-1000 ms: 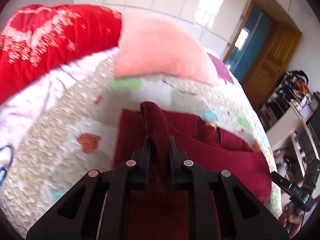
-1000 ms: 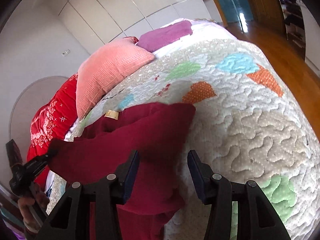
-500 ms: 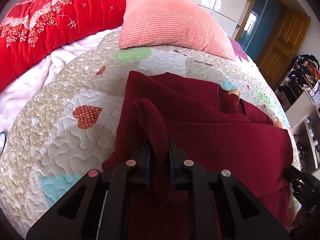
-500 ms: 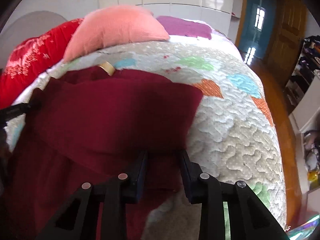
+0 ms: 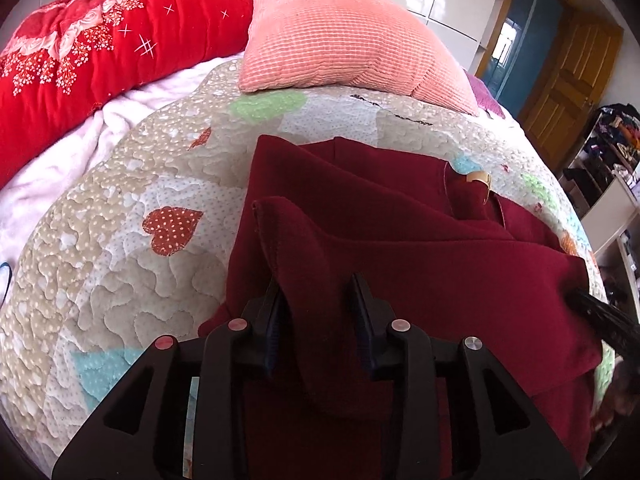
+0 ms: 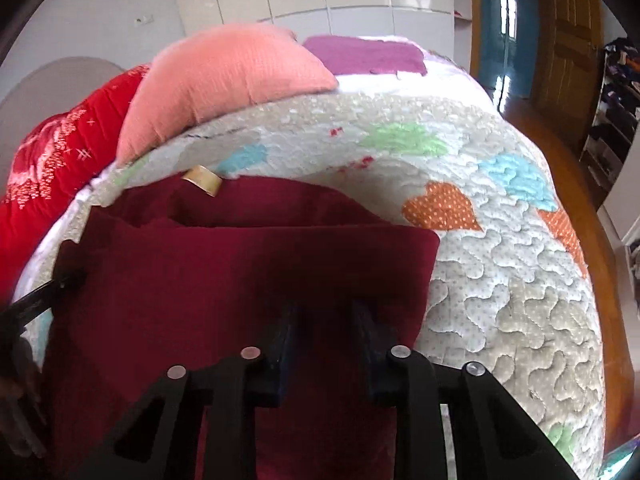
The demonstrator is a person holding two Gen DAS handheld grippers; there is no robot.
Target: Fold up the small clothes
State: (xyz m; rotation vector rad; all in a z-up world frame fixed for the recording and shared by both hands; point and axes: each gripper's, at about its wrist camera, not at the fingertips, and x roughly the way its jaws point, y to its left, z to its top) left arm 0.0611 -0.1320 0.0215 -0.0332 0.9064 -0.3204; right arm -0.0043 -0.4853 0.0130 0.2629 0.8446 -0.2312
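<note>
Here's the bed (image 5: 132, 280), wide under its patchwork quilt of dotted hearts, with a red floral blanket (image 5: 80, 52) bunched along the far left edge and a salmon-pink pillow (image 5: 340, 36) propped at the head beside it. Spread over the middle of the quilt, running down toward the near edge, lies the dark red garment (image 5: 420, 248), doubled over on itself in layers, its small tan neck label (image 6: 202, 179) peeking out at the far side. The left gripper (image 5: 318, 308) sits low at the garment's near left corner, jaws parted a little, with a raised ridge of the red cloth standing between them and leaning on the left one. The right gripper (image 6: 324, 332) works the near right edge of the fold, jaws narrowly apart with cloth lying between them; whether they actually pinch it, I cannot tell.
</note>
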